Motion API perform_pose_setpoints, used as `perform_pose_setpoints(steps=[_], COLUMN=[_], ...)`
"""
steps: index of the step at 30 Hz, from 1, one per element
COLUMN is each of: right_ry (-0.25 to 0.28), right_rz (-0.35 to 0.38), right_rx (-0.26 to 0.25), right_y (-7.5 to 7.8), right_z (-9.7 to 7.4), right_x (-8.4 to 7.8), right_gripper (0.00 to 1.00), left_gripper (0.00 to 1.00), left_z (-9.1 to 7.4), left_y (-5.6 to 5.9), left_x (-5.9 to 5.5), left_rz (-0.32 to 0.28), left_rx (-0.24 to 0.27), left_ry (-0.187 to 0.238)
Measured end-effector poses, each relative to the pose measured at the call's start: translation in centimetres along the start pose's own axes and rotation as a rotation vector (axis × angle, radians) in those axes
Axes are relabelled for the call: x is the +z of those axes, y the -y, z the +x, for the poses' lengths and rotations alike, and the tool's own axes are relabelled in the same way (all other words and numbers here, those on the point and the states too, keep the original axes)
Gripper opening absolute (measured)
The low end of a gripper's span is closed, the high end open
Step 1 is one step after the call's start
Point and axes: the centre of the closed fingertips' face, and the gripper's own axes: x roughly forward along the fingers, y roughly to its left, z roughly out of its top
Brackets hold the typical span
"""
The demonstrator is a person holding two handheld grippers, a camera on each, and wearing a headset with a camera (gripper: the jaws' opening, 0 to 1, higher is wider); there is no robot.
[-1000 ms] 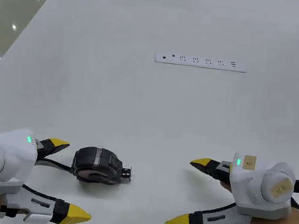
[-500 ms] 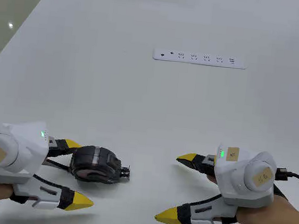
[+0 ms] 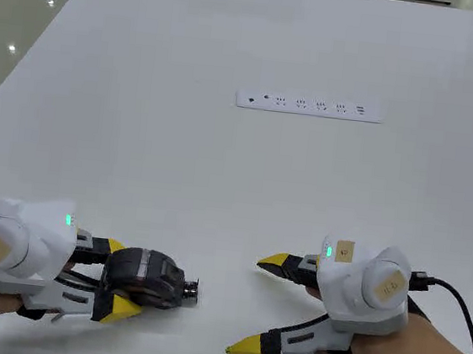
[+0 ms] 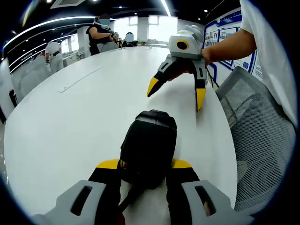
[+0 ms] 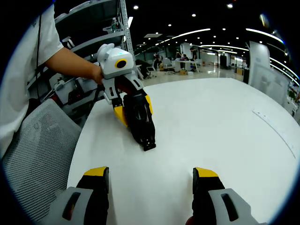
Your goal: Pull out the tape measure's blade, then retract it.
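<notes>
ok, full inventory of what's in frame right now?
tape measure: 1, black and grey, near edge of table, blade in
power strip: 1, white, flat on table, farther out
table: 1, white, under it all
chair: 1, grey mesh, beside table
shelving: 1 unit, grey metal, behind the person
people: at least 2, background, far end of table
cable: 1, black, trailing from right gripper
left gripper: 1, white, yellow tips, shut on tape measure
right gripper: 1, white, yellow tips, open, apart from tape measure
hands: 2, one on each gripper
</notes>
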Motion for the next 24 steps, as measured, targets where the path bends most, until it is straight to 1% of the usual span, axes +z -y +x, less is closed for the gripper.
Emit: perform_pose_setpoints(steps=[1,5,6,7,11,15,20,24], right_ry=[0.000,0.000,0.001,0.000,0.002,0.008,0.009,0.015], right_rz=[-0.001,-0.006,-0.005,-0.006,-0.007,-0.006,-0.017,-0.028], right_rx=[0.002,0.007,0.010,0.011,0.014,0.015,0.021,0.020], right_y=[0.0,0.3,0.4,0.4,0.6,0.6,0.8,1.3], right_z=[0.1,0.3,0.4,0.5,0.7,0.9,1.2,1.5], right_x=[0.1,0.1,0.1,0.1,0.2,0.5,0.6,0.9], right_gripper=[0.72,0.71,0.71,0.71,0.71,0.71,0.69,0.67], left_gripper=[0.32,0.32,0.32,0.32,0.30,0.29,0.29,0.29], left_z=[0.1,0.4,0.4,0.4,0.3,0.3,0.5,0.6], left_y=[0.0,0.0,0.0,0.1,0.1,-0.2,-0.6,-0.7], left_x=[-0.1,-0.2,-0.1,-0.1,-0.2,-0.2,-0.1,0.1], left_rz=[-0.004,0.011,0.030,0.020,0.029,0.022,0.031,0.027], left_rx=[-0.004,-0.014,-0.014,-0.018,-0.018,-0.004,-0.004,-0.015], left_ry=[-0.001,-0.008,-0.008,-0.010,-0.014,-0.010,-0.005,-0.003])
